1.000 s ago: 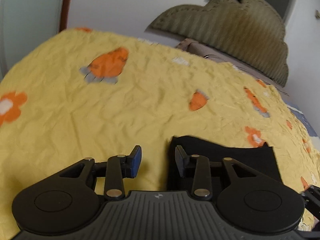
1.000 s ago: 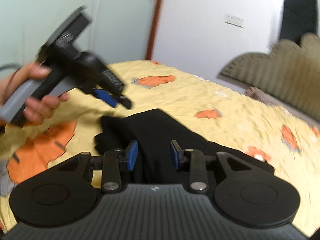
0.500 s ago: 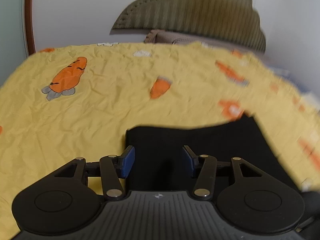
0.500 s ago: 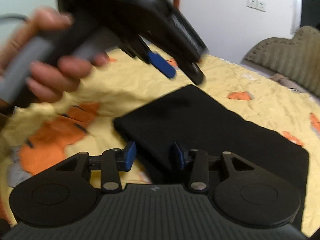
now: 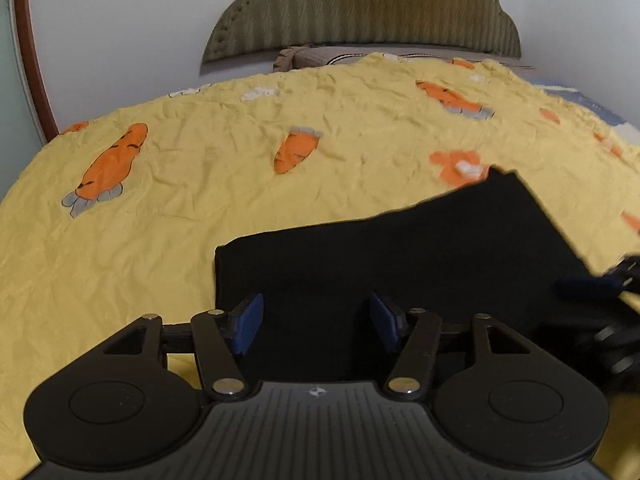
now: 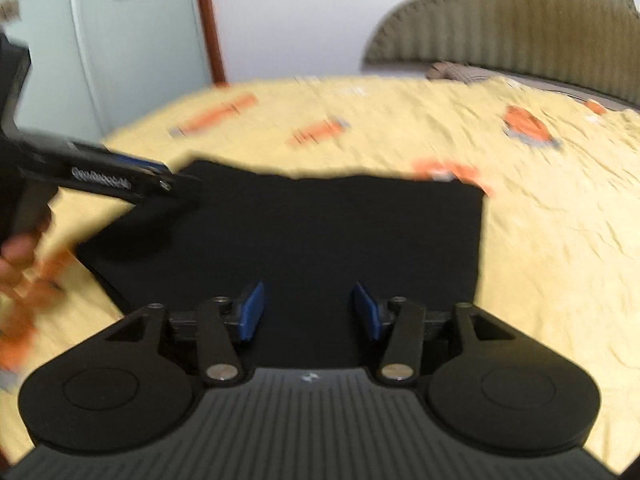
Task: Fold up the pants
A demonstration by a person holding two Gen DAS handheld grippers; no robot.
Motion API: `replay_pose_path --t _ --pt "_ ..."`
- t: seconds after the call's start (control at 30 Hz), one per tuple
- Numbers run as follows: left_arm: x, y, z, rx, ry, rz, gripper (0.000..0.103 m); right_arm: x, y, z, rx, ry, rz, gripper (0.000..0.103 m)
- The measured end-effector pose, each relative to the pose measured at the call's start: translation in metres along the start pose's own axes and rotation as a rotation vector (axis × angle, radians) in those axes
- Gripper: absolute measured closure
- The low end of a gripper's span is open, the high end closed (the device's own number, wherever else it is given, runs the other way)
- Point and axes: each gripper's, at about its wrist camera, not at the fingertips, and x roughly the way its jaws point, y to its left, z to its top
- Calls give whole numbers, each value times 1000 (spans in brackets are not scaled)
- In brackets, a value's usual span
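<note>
The black pants (image 5: 400,256) lie folded into a flat rectangle on the yellow carrot-print bedspread (image 5: 200,208). My left gripper (image 5: 316,326) is open and empty, its blue pads just above the near left part of the pants. My right gripper (image 6: 306,312) is open and empty over the near edge of the pants (image 6: 320,232). The left gripper also shows in the right wrist view (image 6: 120,178), over the far left corner of the pants. The right gripper's blue pad shows at the right edge of the left wrist view (image 5: 588,286).
A padded olive headboard (image 5: 360,12) and a brown pillow (image 5: 304,56) stand at the far end of the bed. A white wall and a brown door frame (image 6: 208,20) with a pale green door (image 6: 120,40) lie to the left.
Both grippers swung round to face the headboard and opened wider. The pants now lie flat and square under both. The left gripper dropped lower in the right wrist view.
</note>
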Motion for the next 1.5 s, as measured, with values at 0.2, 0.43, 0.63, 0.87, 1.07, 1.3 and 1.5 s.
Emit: replay_pose_path --t 0.2,0.43,0.63,0.87,1.07,1.3,1.5 --pt "-5 -5 12 4 -14 31 43 -11 -19 7 35 -61 -35 55" --pt "11 -16 29 -6 -4 80 41 9 -30 35 -50 -92 -87 55" --pt "26 -17 34 -15 8 104 37 56 -45 59 -61 -5 -78 56" --pt "29 -17 33 -14 10 119 32 77 -51 61 -78 24 -115 42" --pt "29 -17 30 -16 6 127 29 53 -40 55 -100 -30 -154 42" --pt "27 -17 26 -12 -3 139 27 18 -10 33 -204 -37 -131 36" --pt "9 -5 14 -54 -21 160 27 0 18 5 -342 -9 -163 33"
